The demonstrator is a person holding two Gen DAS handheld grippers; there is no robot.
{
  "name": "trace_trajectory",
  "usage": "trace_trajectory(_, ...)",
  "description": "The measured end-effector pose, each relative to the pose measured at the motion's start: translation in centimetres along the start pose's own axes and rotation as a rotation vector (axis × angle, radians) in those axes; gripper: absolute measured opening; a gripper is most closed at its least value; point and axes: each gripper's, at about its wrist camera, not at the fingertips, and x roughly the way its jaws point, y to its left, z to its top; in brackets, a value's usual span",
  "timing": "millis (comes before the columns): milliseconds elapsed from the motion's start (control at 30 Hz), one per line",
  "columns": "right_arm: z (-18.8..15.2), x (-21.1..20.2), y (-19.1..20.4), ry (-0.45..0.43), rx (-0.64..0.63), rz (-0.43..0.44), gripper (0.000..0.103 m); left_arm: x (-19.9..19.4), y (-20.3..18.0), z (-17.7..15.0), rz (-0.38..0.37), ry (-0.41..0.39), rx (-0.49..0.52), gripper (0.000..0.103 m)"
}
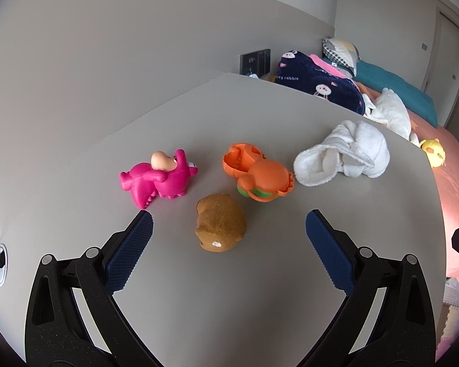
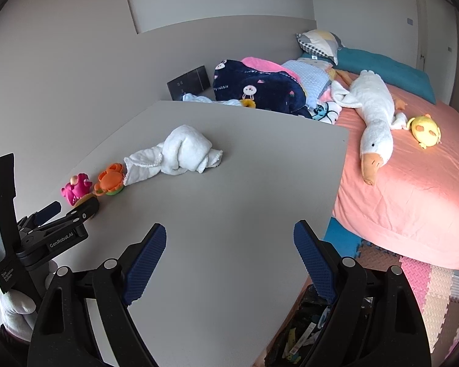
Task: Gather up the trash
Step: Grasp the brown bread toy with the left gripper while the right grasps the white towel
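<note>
On the grey table (image 1: 199, 305), the left gripper (image 1: 229, 229) hangs spread wide around a brown plush lump (image 1: 220, 224), not touching it; beside it lie a pink dinosaur toy (image 1: 159, 177), an orange toy (image 1: 257, 174) and a white towel (image 1: 342, 153). The right gripper (image 2: 229, 244) is spread too, holding nothing.

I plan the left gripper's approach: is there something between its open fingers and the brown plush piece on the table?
Nothing visible blocks it. The left gripper is open, and the brown plush piece lies on the table between the fingertips. The pink dinosaur toy and orange toy lie beyond it.
</note>
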Motion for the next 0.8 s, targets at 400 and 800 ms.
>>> trace_trajectory(400, 2.8, 3.6, 2.0, 0.011, -0.018, 0.023, 0.086, 3.0, 0.8, 0.5, -0.015, 0.118, -0.029, 0.062)
trace_trajectory(800, 6.0, 8.1, 3.1, 0.019, 0.030, 0.059, 0.086, 2.9, 1.1, 0.5, -0.034, 0.114, -0.036, 0.038)
